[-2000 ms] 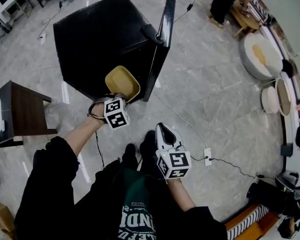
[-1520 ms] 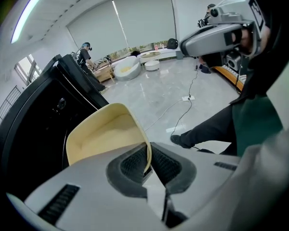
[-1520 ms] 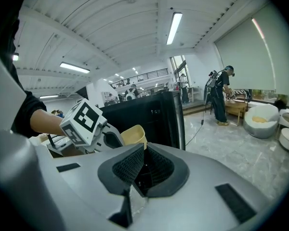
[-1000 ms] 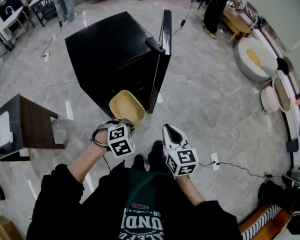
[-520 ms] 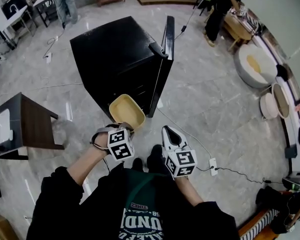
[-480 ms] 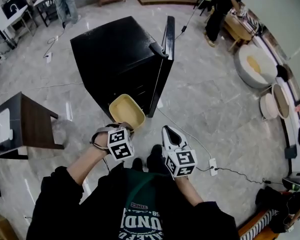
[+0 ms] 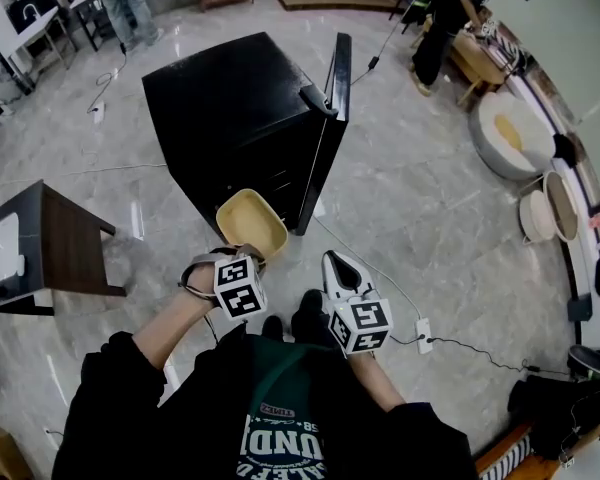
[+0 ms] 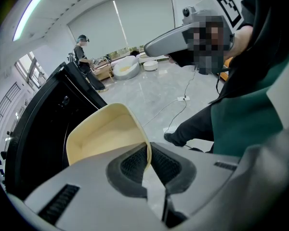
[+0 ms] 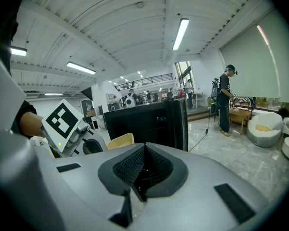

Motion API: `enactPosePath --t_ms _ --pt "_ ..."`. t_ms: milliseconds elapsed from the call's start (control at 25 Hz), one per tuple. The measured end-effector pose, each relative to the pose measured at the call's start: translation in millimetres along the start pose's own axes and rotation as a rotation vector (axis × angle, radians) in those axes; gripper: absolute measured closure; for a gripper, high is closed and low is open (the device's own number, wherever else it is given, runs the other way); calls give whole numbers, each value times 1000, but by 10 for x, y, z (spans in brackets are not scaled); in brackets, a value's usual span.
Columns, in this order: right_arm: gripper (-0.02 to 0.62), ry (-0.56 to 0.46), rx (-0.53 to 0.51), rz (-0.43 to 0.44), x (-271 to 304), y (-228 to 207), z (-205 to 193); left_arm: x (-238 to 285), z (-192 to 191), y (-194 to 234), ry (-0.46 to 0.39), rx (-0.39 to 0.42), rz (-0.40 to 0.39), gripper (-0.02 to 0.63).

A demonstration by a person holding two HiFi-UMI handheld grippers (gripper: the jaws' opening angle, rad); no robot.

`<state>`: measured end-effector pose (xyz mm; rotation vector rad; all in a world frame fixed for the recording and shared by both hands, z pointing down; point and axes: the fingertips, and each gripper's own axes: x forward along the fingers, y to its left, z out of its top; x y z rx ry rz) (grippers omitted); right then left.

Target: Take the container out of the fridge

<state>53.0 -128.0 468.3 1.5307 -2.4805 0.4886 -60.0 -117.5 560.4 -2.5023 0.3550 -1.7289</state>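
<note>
Close in by the person's legs, the right gripper [image 7: 336,262] hangs with its jaws pressed together and nothing between them. Beside it, the left gripper [image 7: 243,255] has its jaws nearly closed, the dark pads pinching the thin near rim of the pale yellow container [image 7: 250,222].

The container juts forward from those jaws, carried in the air above the grey floor [image 7: 410,188] and clear of the fridge, just in front of its open side. Its open mouth faces up, so the bare inside shows. It is a rounded oblong. The long axis seems to lie slantwise across the line of the left gripper's jaws, with one end toward the dark fridge [image 7: 235,108] and the other toward the foot of the fridge door [image 7: 332,103]. That door stands swung open just beyond it.

Farther off, a brown side table [image 7: 55,243] stands to the left.
</note>
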Motion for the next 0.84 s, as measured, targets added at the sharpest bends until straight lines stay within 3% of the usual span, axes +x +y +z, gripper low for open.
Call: enactPosePath --t_ms 840 --pt "561 21 1 17 121 -160 11 177 44 138 25 -17 -16 581"
